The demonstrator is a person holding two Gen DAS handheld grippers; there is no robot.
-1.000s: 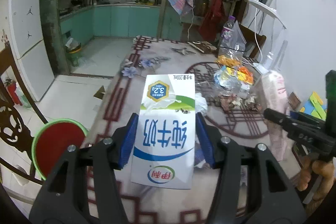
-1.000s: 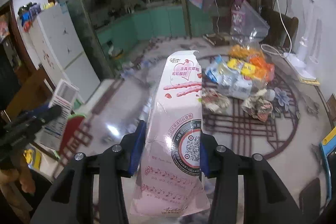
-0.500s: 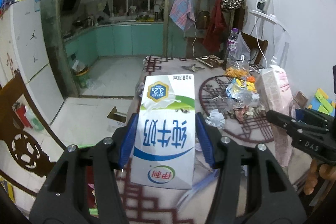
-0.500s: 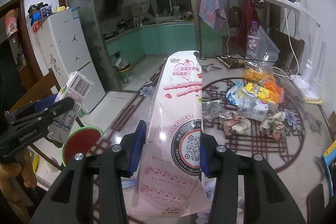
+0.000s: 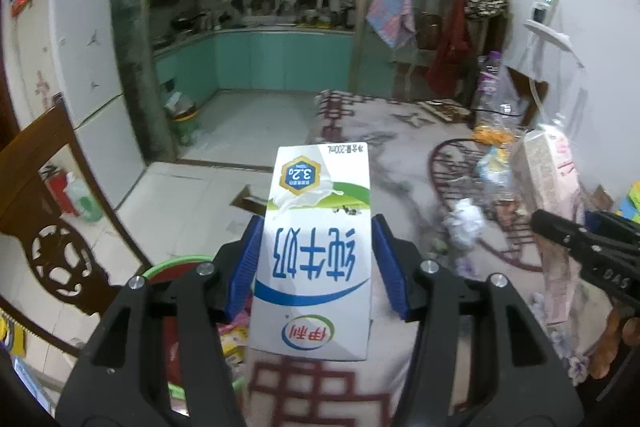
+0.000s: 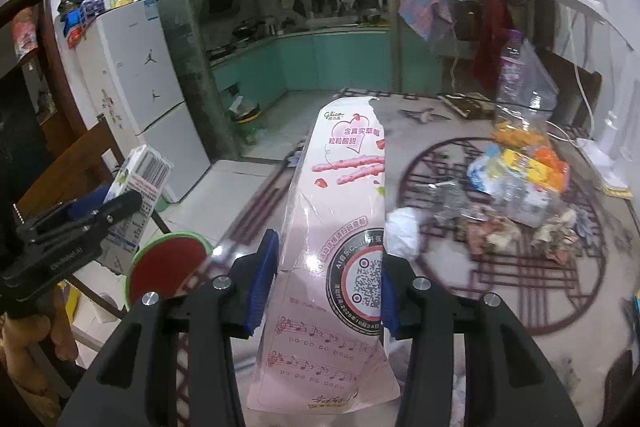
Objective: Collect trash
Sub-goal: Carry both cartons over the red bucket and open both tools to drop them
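My left gripper (image 5: 316, 263) is shut on a white milk carton (image 5: 316, 227) with blue and green print, held above the table's near left edge. It also shows at the left of the right wrist view (image 6: 138, 183). My right gripper (image 6: 326, 279) is shut on a pink snack box (image 6: 340, 227), held above the table; the box also shows in the left wrist view (image 5: 548, 171). A green bin with a red lid (image 6: 166, 267) stands on the floor left of the table, partly hidden by the left gripper in the left wrist view (image 5: 176, 265).
The patterned table (image 6: 460, 307) carries a heap of wrappers and crumpled paper (image 6: 516, 195), a white paper ball (image 6: 402, 231), a plastic bottle in a clear bag (image 6: 516, 83) and a white lamp (image 6: 608, 147). A carved wooden chair (image 5: 52, 227) stands left.
Both grippers have drawn back and risen with their loads; the table now lies farther ahead. The green bin shows closer below the left gripper.
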